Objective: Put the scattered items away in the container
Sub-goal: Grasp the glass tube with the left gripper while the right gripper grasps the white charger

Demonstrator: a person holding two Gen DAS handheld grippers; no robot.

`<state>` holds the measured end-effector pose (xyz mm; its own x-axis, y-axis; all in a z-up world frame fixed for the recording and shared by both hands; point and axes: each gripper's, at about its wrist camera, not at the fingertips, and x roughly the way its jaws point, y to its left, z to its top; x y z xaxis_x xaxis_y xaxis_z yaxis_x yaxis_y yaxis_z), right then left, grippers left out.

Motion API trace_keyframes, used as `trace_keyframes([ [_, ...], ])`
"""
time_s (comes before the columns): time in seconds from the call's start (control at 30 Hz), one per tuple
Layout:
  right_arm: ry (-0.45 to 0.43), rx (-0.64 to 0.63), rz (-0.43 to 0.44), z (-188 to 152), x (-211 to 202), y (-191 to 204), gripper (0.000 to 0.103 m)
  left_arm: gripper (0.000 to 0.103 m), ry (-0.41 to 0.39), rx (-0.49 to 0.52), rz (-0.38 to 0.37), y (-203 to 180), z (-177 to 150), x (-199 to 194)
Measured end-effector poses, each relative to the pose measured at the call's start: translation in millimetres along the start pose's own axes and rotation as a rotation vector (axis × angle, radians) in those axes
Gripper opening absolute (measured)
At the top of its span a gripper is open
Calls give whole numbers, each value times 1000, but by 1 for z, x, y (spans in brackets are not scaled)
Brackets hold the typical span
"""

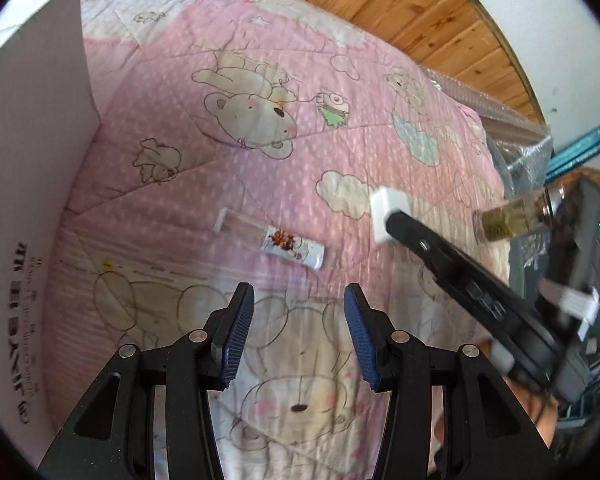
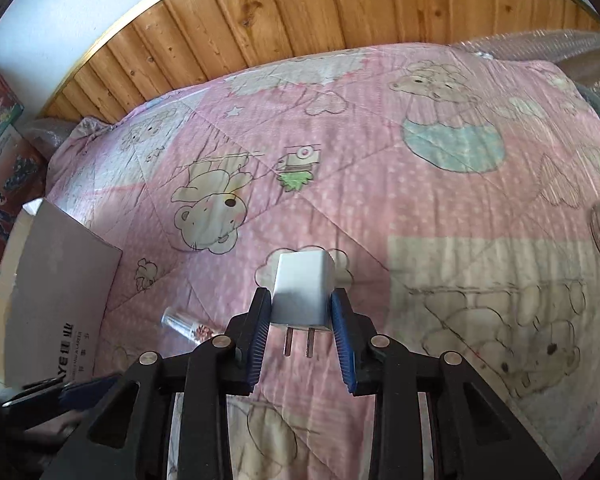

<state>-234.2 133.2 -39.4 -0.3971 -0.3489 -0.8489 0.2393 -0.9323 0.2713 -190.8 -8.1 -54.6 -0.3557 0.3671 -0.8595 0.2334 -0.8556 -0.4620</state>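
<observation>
**Plug in grip, box off to the left**

Nearest the right wrist camera, the right tool (image 2: 300, 312) is gripping a white plug (image 2: 303, 290) by its sides, its jaws closed onto the body, the two prongs pointing back toward the camera. The plug is hanging clear above the pink quilt (image 2: 380, 184) rather than lying on it, as far as the view is showing. The left tool (image 1: 299, 334) is hovering with its jaws standing well apart and nothing between them.

Just beyond the left tool, a small tube (image 1: 272, 238) with a printed label is lying flat on the quilt. Further right, a bottle (image 1: 512, 220) of amber liquid is showing beside the right tool's body; what is supporting it is unclear. The grey box (image 1: 36, 128), the container, is standing at the left edge, well apart from the plug.

The step in hand looks like carrying the plug to the box. The next move is calling for a swing left over the box wall, then a release; the tube is lying within reach of the free left tool.
</observation>
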Motion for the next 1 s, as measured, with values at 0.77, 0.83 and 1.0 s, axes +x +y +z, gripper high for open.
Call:
trace_keyframes([
  [0.77, 72, 114, 78, -85, -58, -58, 58, 32, -90, 243, 281, -38, 21, 60],
  [0.83, 91, 99, 99, -96, -55, -49, 58, 12, -94, 287, 253, -38, 15, 57],
  [1.0, 111, -23, 18, -99, -30, -19, 40, 11, -91, 287, 172, -29, 0, 47],
])
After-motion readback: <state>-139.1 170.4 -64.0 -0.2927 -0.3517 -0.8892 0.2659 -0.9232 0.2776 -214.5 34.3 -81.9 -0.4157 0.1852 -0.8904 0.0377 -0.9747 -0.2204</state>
